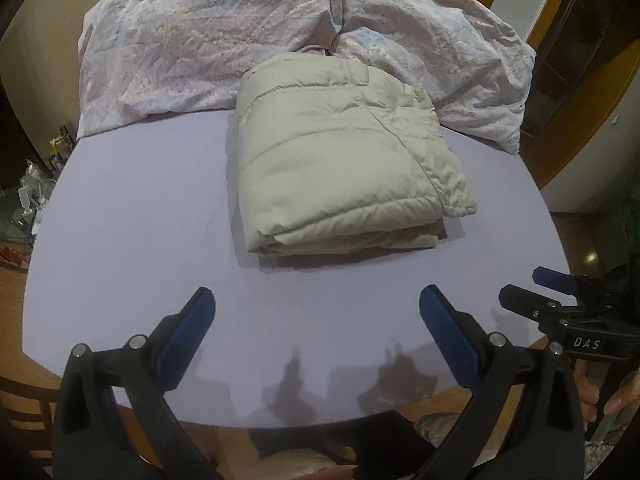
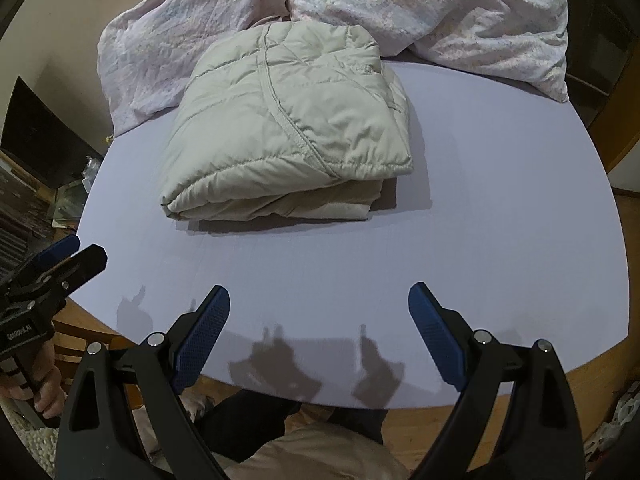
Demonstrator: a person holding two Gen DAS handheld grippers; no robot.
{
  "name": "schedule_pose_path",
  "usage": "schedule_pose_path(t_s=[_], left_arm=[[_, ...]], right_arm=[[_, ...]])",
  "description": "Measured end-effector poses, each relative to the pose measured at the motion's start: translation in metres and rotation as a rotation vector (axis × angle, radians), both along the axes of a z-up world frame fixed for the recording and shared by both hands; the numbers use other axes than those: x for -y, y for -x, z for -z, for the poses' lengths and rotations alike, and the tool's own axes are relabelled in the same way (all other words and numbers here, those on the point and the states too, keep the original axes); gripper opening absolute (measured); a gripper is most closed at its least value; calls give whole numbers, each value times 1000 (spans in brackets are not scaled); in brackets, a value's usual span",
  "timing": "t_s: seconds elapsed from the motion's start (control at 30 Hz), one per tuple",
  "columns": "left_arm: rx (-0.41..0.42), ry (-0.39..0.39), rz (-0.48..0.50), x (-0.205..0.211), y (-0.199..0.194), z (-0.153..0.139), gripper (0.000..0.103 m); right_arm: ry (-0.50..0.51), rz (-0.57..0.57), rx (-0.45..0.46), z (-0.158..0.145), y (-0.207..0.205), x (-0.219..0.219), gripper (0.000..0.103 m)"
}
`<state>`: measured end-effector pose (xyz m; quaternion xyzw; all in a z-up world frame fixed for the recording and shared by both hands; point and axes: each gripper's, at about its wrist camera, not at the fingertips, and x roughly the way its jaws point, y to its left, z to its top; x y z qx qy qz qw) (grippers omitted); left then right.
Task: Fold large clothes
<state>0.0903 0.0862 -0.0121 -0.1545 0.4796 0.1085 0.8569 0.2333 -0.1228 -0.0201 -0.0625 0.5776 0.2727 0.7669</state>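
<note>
Both hand-held grippers hang over the near edge of the lavender tabletop (image 1: 132,216), each spread wide and holding nothing: the left hand-held gripper (image 1: 316,304) and the right hand-held gripper (image 2: 319,298) are well apart from any cloth. Ahead of both, the beige puffer jacket (image 1: 344,168) lies as a compact folded stack, so that garment looks finished. Beyond it, farther from the fingers, a pale floral duvet cover (image 1: 192,52) is heaped and crumpled. Likely the step in hand is a changeover; the next move probably calls for reaching past or around the jacket to find an edge of the heap.
</note>
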Motion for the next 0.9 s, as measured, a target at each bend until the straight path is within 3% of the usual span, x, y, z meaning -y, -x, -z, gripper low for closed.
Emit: schedule_pose_path(t_s=[0.9], left_arm=[[45, 58, -3, 19, 14, -1, 101]], right_arm=[[-60, 22, 57, -15, 15, 12, 93]])
